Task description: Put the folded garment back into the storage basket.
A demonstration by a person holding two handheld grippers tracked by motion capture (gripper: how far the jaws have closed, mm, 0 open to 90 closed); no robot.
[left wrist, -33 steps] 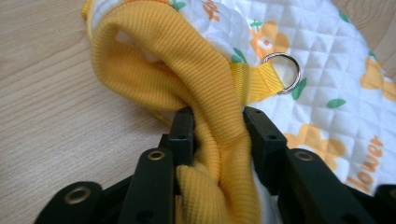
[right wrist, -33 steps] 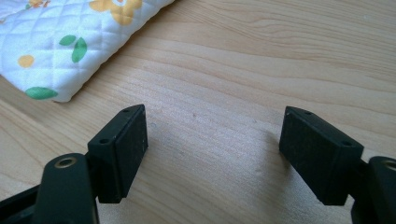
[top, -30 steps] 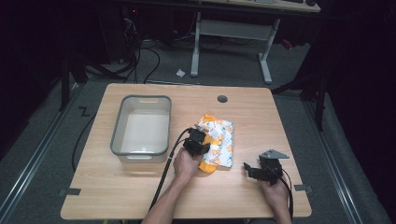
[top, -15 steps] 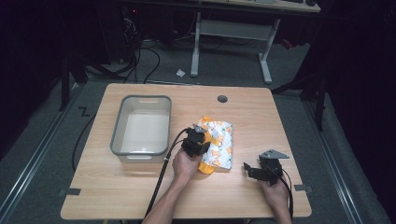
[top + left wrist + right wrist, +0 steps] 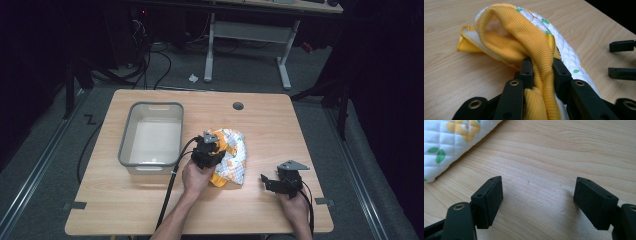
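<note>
The quilted garment [image 5: 231,156] lay bunched near the middle of the surface [image 5: 280,125], at about 3 o'clock from the grey bin [image 5: 152,134]. The left tool [image 5: 209,150] sat at the garment's 9 o'clock edge, its jaws having just closed tight on the yellow ribbed cuff [image 5: 541,67]. The right tool [image 5: 272,181] rested at the garment's 4 o'clock, well apart, jaws spread wide and holding nothing.
</note>
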